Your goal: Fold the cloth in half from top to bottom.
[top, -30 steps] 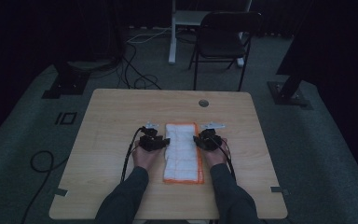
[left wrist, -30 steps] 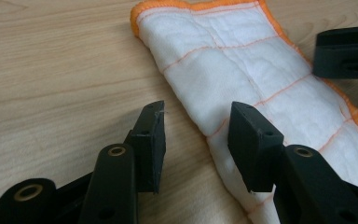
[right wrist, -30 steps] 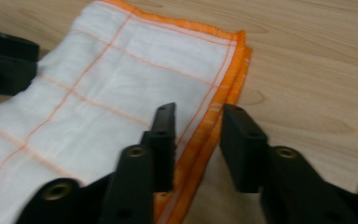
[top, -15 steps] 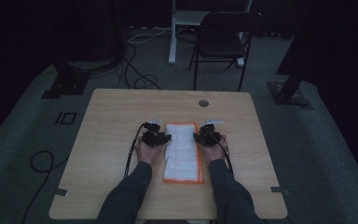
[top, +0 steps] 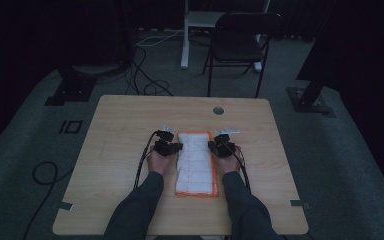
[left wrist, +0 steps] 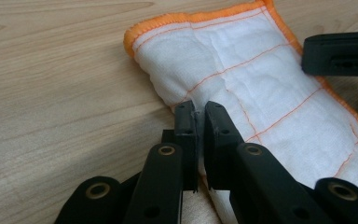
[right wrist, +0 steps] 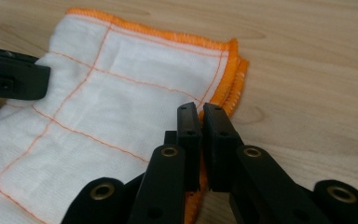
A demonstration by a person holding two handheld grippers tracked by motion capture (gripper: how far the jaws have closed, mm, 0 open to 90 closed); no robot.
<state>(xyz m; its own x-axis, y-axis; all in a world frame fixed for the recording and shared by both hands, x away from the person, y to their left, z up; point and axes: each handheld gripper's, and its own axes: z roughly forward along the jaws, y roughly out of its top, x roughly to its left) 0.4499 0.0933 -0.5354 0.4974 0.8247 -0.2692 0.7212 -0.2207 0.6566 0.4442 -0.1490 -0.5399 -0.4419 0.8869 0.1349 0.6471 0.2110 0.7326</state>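
A folded white cloth (top: pixel 196 162) lies as a long rectangle at the middle of the pale wood-grain surface (top: pixel 120 130), its short ends toward twelve and six o'clock; the weave is soft and gauzy, crossed by thin orange grid lines and hemmed in thick orange stitching, with stacked layers showing at one corner. At its nine o'clock edge the left gripper (left wrist: pixel 196 109) has its black jaws pinched together on the cloth's rim, a slight pucker of fabric rising between them; at the three o'clock edge the right gripper (right wrist: pixel 201 111) has its jaws clamped the same way on the orange hem. Dark-sleeved forearms reach in from six o'clock; cables trail back along them. Beyond the surface at twelve o'clock stands a dark folding chair (top: pixel 240 42) on grey carpet.
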